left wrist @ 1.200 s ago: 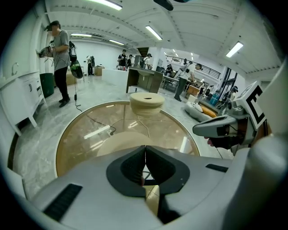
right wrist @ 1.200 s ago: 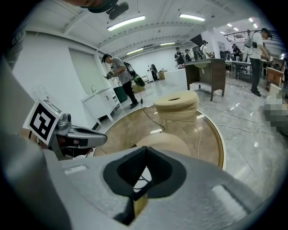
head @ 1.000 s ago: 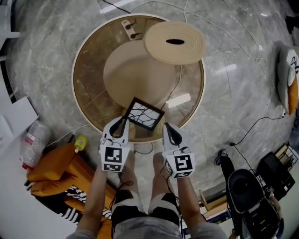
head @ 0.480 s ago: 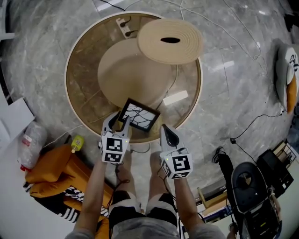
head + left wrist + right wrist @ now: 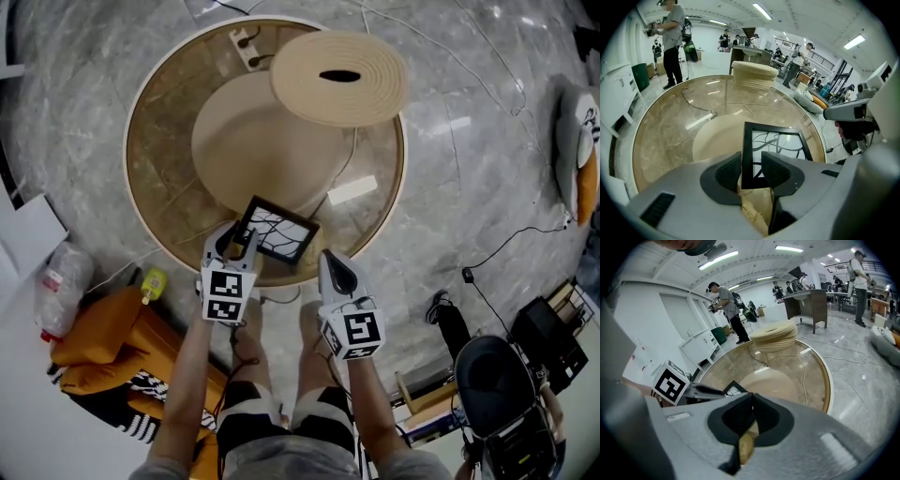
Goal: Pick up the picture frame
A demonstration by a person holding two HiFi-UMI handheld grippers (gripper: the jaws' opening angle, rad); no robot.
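Observation:
A black picture frame (image 5: pixel 278 231) with a branch-line print lies on the near edge of the round glass table (image 5: pixel 141 122). My left gripper (image 5: pixel 236 242) is open, and the frame's near-left corner sits between its jaws. In the left gripper view the frame (image 5: pixel 776 145) has its left bar running into the gap of the left gripper (image 5: pixel 751 171), with a slit of space beside the pads. My right gripper (image 5: pixel 333 267) hangs shut just off the table's rim, to the right of the frame. The right gripper view shows the right gripper (image 5: pixel 751 404) with its jaws meeting and the frame (image 5: pixel 725 390) off to its left.
A thick woven round disc (image 5: pixel 339 77) stands at the table's far side, with a power strip (image 5: pixel 246 39) and cable beside it. A beige dome (image 5: pixel 253 141) shows under the glass. An orange bag (image 5: pixel 103 337) and a plastic bottle (image 5: pixel 66 281) lie on the floor, left. People stand beyond the table.
The left gripper's jaws have gone from shut to open and have sunk onto the frame's near-left corner. The right gripper has stayed where it was.

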